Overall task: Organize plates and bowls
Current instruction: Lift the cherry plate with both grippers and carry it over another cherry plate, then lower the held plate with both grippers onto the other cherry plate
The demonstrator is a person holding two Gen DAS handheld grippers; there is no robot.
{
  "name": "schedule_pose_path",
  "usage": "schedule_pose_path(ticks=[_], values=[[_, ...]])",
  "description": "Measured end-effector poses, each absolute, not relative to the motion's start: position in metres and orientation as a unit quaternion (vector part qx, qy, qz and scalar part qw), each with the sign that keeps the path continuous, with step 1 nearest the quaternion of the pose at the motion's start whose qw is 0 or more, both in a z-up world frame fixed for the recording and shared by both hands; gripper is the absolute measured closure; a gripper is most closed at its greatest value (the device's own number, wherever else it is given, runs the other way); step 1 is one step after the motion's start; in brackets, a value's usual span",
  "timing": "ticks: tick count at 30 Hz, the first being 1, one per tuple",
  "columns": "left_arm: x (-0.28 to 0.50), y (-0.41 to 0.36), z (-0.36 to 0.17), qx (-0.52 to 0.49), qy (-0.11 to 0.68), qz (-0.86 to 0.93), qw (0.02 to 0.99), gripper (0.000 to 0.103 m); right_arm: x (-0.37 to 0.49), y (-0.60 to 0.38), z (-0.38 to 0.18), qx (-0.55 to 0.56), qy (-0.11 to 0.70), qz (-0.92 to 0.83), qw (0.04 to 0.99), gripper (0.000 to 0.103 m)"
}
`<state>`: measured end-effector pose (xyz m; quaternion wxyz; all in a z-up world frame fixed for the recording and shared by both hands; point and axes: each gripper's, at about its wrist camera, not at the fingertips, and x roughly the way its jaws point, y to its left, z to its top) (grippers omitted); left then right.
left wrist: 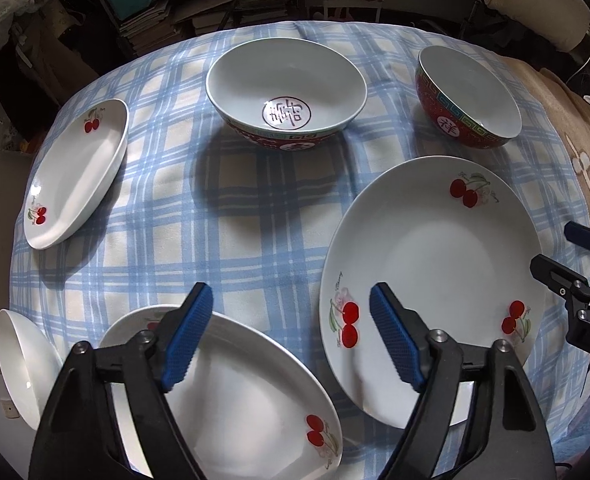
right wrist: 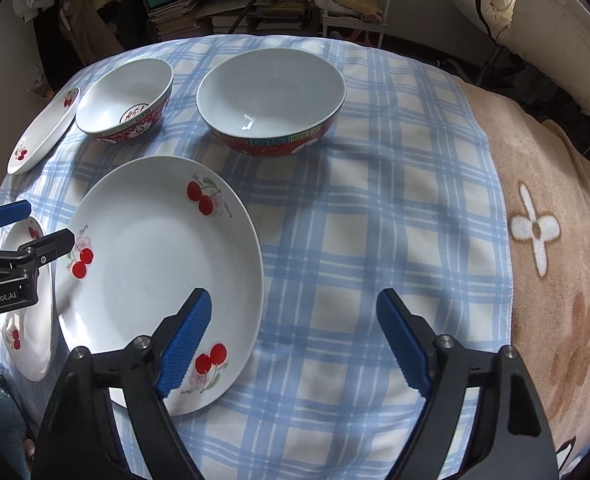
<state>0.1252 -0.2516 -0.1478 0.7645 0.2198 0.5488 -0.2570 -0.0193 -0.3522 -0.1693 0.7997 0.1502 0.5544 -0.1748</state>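
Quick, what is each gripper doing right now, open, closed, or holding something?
Left gripper: open, holding nothing.
Right gripper: open, holding nothing.

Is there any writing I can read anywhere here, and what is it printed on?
"GenRobot.AI": side of the left gripper.
"DAS", cut off: body of the right gripper.
"祥": red bowl.
Stylised character inside the other bowl: unreadable.
Script beside cherries on the plate: too small.

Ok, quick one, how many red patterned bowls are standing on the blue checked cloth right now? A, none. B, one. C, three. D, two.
D: the left wrist view shows just two, the red bowl with a character medallion inside and the red bowl beside it, both upright on the checked cloth; the other dishes are white.
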Motion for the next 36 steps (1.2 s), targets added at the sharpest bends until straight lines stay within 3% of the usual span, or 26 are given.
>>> schedule_pose_path(ticks=[1, 3, 5, 9, 12, 36], values=[[0.126, -0.252, -0.150, 0.214, 0.557, -0.259, 0.760, 0.037, -0.019, -0.353, -0.173, 0.155, 0.560, -0.169, 0.796, 0.035], [0.128, -0.252, -0.155, 0.199, 0.572, -0.268, 0.750, 0.057, -0.017, -0.354, -0.179, 0.166, 0.570, -0.160, 0.789, 0.058], [0.130, -0.252, -0.161, 0.180, 0.590, -0.277, 0.736, 0.069, -0.016, -0.353, -0.183, 0.176, 0.574, -0.146, 0.786, 0.070], [0.129, -0.251, -0.171, 0.152, 0.613, -0.291, 0.719, 0.087, -0.012, -0.349, -0.184, 0.180, 0.576, -0.135, 0.786, 0.084], [0.128, -0.251, -0.173, 0.148, 0.611, -0.288, 0.723, 0.087, -0.008, -0.343, -0.188, 0.190, 0.580, -0.127, 0.782, 0.088], [0.114, -0.244, -0.134, 0.157, 0.586, -0.303, 0.735, 0.087, -0.025, -0.362, -0.157, 0.231, 0.522, -0.140, 0.809, 0.092]])
